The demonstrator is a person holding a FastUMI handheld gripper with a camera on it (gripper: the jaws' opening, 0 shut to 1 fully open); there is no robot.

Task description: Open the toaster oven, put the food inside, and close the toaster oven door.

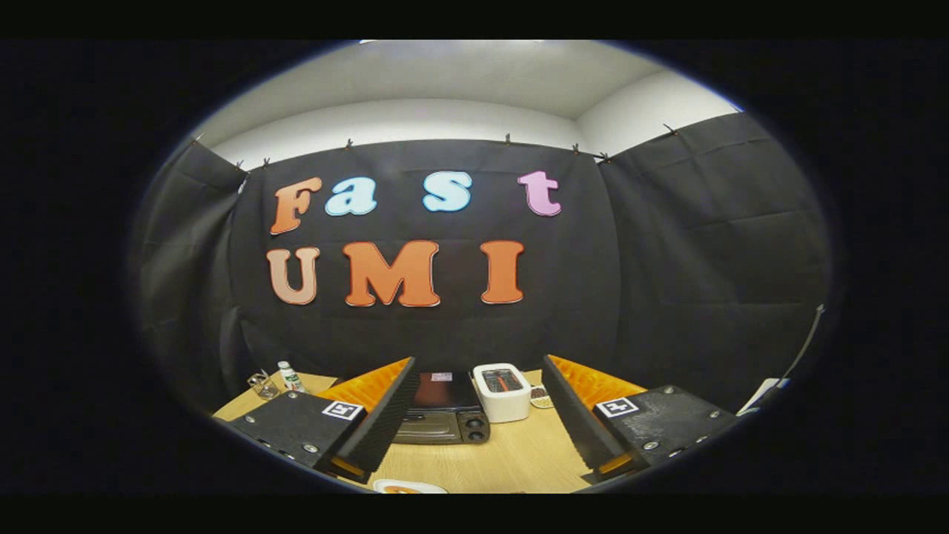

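Note:
My gripper (474, 415) stands open high above the wooden table (511, 456), with nothing between its two fingers. The left finger (371, 419) and the right finger (586, 419) have black ribbed pads with orange backs. Beyond and between the fingers sits the black toaster oven (445, 411), its door shut and two knobs on its right side. The left finger covers the oven's left part. A white plate (408, 487) with something orange on it lies near me, below the fingers, mostly cut off.
A white two-slot toaster (502, 391) stands right of the oven. A small dish (541, 397) sits behind it by the right finger. A glass (263, 384) and a small bottle (291, 376) stand at the table's far left corner. Black cloth walls the booth.

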